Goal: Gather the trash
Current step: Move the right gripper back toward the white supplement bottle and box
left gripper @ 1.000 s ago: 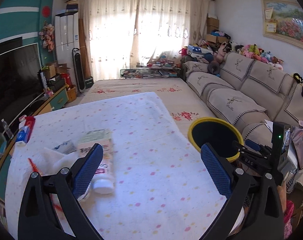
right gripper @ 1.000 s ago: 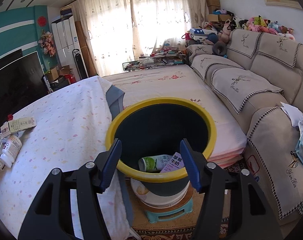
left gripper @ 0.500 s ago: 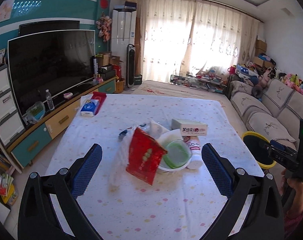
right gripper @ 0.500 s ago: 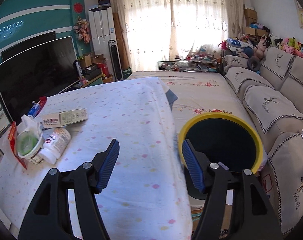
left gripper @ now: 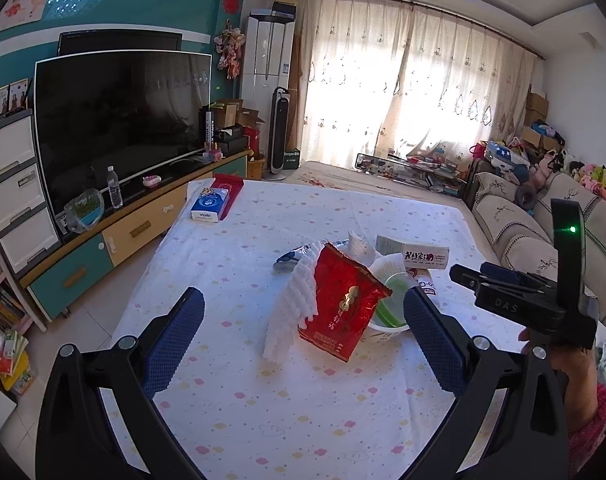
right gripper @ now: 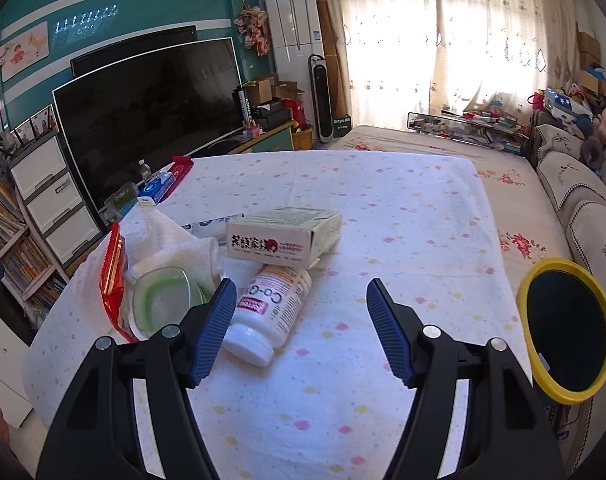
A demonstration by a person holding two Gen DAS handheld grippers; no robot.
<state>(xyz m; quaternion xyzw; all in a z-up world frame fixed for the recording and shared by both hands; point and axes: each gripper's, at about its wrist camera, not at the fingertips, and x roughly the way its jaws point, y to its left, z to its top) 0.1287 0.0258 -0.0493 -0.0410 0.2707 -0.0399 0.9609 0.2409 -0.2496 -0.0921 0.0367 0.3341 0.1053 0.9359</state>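
so your right tongs (right gripper: pixel 299 330) and left tongs (left gripper: pixel 303 344) both hang spread and empty; ahead on the desk (right gripper: pixel 383 208) a pill bottle (right gripper: pixel 269 312), red packet (left gripper: pixel 341 302), bowl (right gripper: pixel 163 302) and box (right gripper: pixel 283 238) wait uncollected, with the yellow-rimmed bin (right gripper: pixel 565 328) off to the right.

Television (left gripper: pixel 119 120) on cabinet (left gripper: pixel 103 248) left; sofa (left gripper: pixel 543 216) right; curtains (left gripper: pixel 415 92) behind table (left gripper: pixel 263 400).

Bin (right gripper: pixel 567 328) contents hidden, perhaps by shadow
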